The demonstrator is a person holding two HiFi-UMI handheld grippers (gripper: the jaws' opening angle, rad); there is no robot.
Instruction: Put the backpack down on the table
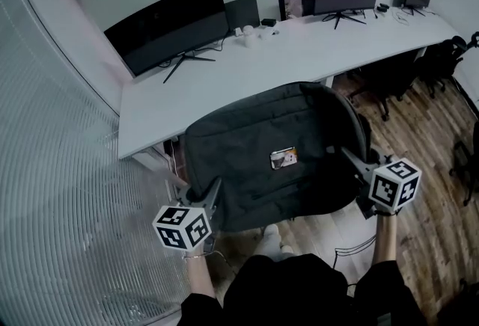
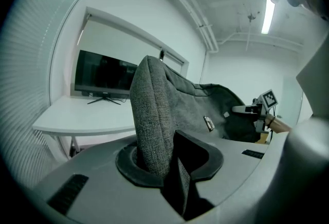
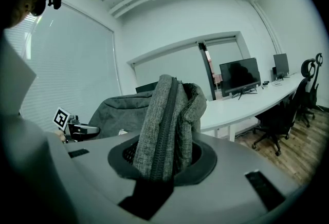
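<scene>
The backpack (image 1: pixel 273 156) hides the near edge of the white table (image 1: pixel 224 85), so I cannot tell whether it touches. It hangs between the left gripper (image 1: pixel 212 194) at its 7 o'clock and the right gripper (image 1: pixel 350 158) at 3 o'clock. Each is clamped on a grey fabric edge. A monitor (image 1: pixel 168 29) stands at 11 o'clock. Only the right gripper view shows the pinched zip (image 3: pixel 165 130).

text: none readable | label (image 1: pixel 284 158) on backpack (image 1: pixel 232 167) — too small to make out | numbers: none
</scene>
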